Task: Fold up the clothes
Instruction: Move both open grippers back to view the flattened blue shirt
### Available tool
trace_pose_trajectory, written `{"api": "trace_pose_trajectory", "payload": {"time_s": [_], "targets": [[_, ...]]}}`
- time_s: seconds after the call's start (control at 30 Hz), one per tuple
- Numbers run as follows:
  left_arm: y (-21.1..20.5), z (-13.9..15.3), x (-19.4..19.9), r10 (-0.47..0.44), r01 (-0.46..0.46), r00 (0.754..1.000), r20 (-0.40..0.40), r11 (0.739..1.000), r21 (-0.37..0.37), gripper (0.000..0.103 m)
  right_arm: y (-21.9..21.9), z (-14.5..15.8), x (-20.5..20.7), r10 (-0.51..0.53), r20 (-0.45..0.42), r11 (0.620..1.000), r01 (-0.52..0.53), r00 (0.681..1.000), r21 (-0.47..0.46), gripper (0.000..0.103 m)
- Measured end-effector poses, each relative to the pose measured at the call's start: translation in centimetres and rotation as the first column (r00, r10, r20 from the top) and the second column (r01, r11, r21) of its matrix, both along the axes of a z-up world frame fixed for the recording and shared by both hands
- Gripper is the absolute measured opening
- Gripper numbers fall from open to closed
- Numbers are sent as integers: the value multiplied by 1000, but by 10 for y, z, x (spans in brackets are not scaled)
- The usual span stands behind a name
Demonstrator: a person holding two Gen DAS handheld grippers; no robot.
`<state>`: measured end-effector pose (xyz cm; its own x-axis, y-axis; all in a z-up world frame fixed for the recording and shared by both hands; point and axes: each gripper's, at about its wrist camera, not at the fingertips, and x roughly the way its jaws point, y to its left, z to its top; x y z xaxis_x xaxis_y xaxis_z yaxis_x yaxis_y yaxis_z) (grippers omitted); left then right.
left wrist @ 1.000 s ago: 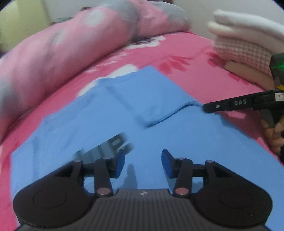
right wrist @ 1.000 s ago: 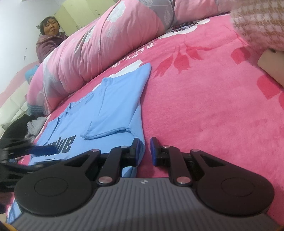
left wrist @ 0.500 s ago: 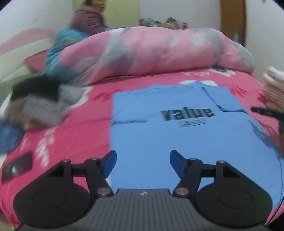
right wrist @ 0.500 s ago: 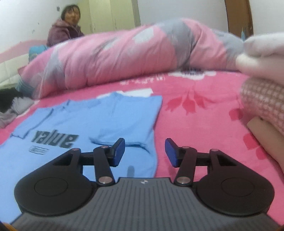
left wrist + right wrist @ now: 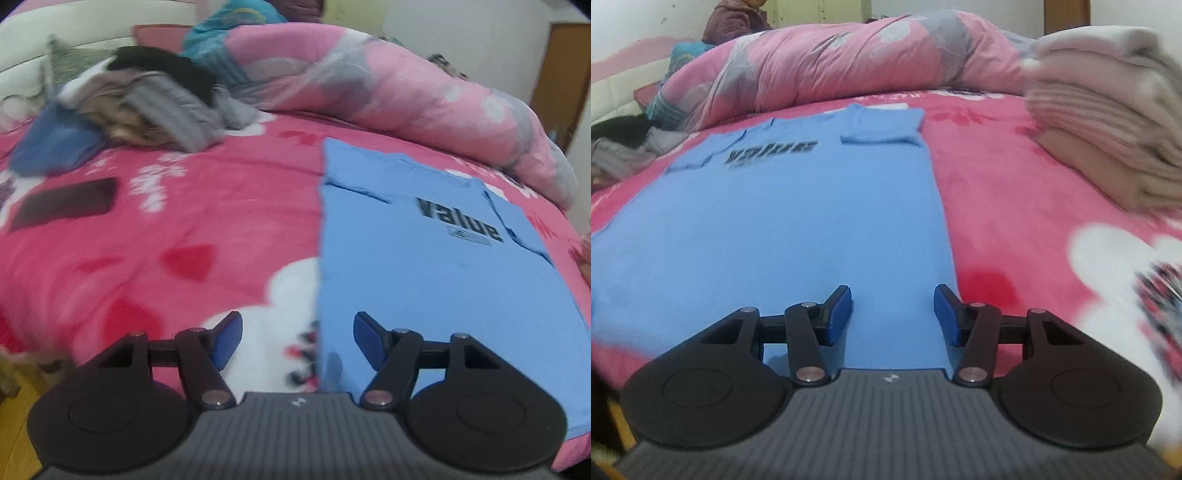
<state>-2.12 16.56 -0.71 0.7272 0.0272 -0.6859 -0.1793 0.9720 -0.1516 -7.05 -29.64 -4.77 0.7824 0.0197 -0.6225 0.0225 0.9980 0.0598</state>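
shirt [image 5: 424,280] lies flat on the pink bedspread [image 5: 184,236], light blue, chest print facing up, both sleeves folded in over the body so the sides run as straight edges

left gripper [image 5: 297,336] hangs over the near left corner of the shirt, its jaws set wide with nothing between them; the shirt's left edge runs up between the two blue pads, one pad over the bedspread and the other over blue cloth

right gripper [image 5: 892,314] sits above the near right part of the shirt [image 5: 775,229], jaws apart and empty, the right pad just at the shirt's right edge where it meets the bedspread [image 5: 1015,206]

a rolled pink quilt [image 5: 849,62] lies along the far side of the bed, past the shirt's collar end

a stack of folded clothes [image 5: 1108,122] rests on the bedspread to the right of the shirt, apart from it

a loose heap of unfolded clothes [image 5: 147,107] lies to the far left, with a dark flat phone [image 5: 62,203] nearer on the bedspread, both well apart from the shirt

a person [image 5: 735,18] sits behind the quilt
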Motion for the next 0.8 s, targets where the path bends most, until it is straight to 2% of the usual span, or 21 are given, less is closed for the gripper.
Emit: {"api": "trace_pose_trajectory", "payload": {"time_s": [0.07, 0.13, 0.2, 0.27, 0.37, 0.47, 0.63, 0.7, 0.73, 0.77, 0.8], "targets": [[11, -1, -12, 0, 0, 1000, 23, 1000, 11, 68, 8, 17, -12, 3, -26, 1000, -3, 1000, -16, 49], [20, -3, -19, -3, 4, 1000, 27, 1000, -14, 66, 26, 40, -14, 58, 44, 998, -58, 997, -4, 48], [26, -3, -27, -38, 40, 999, 37, 996, -79, 65, 58, 56, -8, 187, 128, 981, -192, 974, 29, 48], [28, -3, -38, -92, 100, 994, 59, 984, -148, 65, 91, 65, 1, 310, 185, 944, -325, 932, 55, 46], [27, -12, -58, -150, 165, 985, 83, 962, -219, 63, 129, 57, 11, 398, 168, 910, -411, 902, 54, 46], [23, -28, -68, -205, 220, 975, 85, 945, -243, 55, 131, 46, 15, 380, 133, 915, -394, 915, 91, 46], [14, -46, -59, -235, 248, 969, 78, 928, -277, 42, 101, 40, 7, 256, 102, 959, -266, 961, 102, 46], [11, -49, -55, -244, 259, 966, 89, 922, -286, 30, 91, 37, 4, 204, 91, 971, -213, 975, 111, 46], [10, -50, -53, -247, 260, 966, 81, 923, -283, 12, 88, 35, 3, 178, 86, 975, -188, 980, 121, 46], [10, -52, -52, -250, 260, 966, 73, 924, -280, 5, 83, 34, 2, 154, 83, 977, -164, 985, 133, 46], [14, -52, -52, -247, 254, 967, 61, 922, -291, 5, 81, 32, 1, 136, 81, 979, -147, 987, 142, 46]]}}
